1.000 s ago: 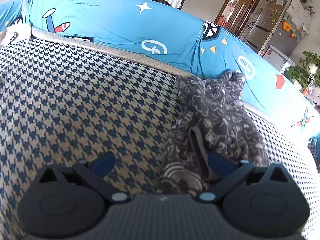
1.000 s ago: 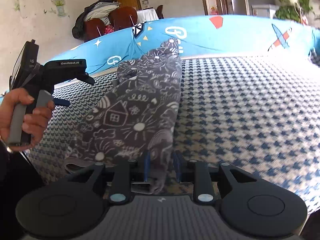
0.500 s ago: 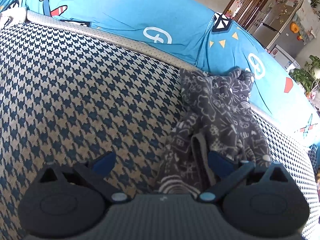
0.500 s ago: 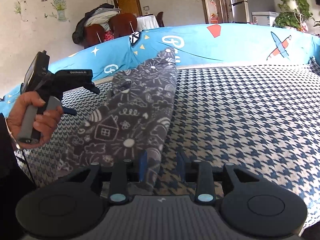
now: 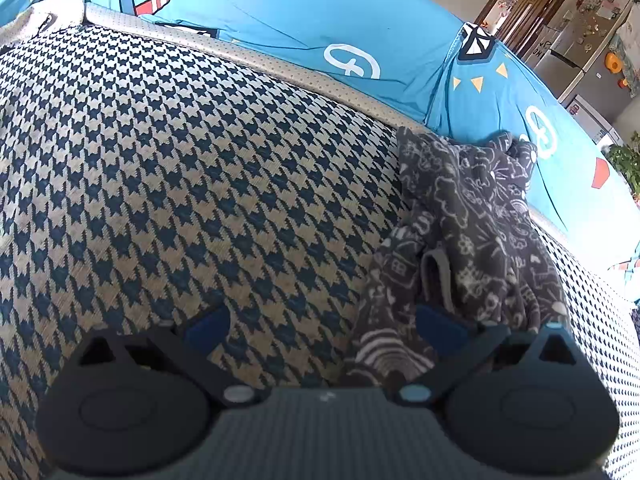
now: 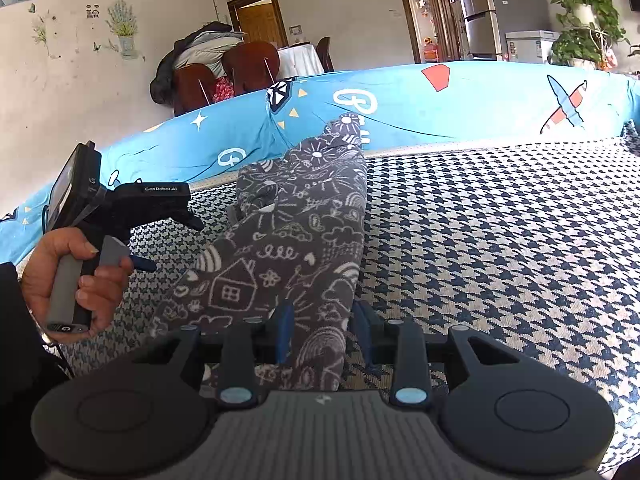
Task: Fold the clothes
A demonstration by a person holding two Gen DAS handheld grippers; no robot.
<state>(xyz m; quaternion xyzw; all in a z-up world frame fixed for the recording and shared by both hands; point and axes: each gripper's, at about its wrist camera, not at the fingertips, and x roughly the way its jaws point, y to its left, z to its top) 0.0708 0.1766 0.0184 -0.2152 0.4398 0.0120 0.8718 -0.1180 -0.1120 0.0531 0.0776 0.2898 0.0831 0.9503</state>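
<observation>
A dark grey garment (image 5: 472, 232) printed with white doodles lies in a long folded strip on the houndstooth sofa seat (image 5: 180, 180), its far end against the blue backrest. My left gripper (image 5: 322, 324) hangs wide open just above the seat at the garment's left edge, its right finger over the cloth. In the right wrist view the garment (image 6: 288, 240) runs away from my right gripper (image 6: 323, 316). Those jaws stand a little apart with the near end of the cloth lying loose between them, the pads not pressing it. A hand (image 6: 72, 276) holds the left gripper's handle.
A bright blue cover with plane and star prints (image 5: 280, 20) drapes the sofa back. The houndstooth seat (image 6: 500, 240) stretches wide to the right of the garment. Chairs with a coat (image 6: 208, 60), a fridge and potted plants stand beyond the sofa.
My right gripper's jaws have spread and let go of the garment's near end. The left gripper has sunk a little toward the seat, staying wide open.
</observation>
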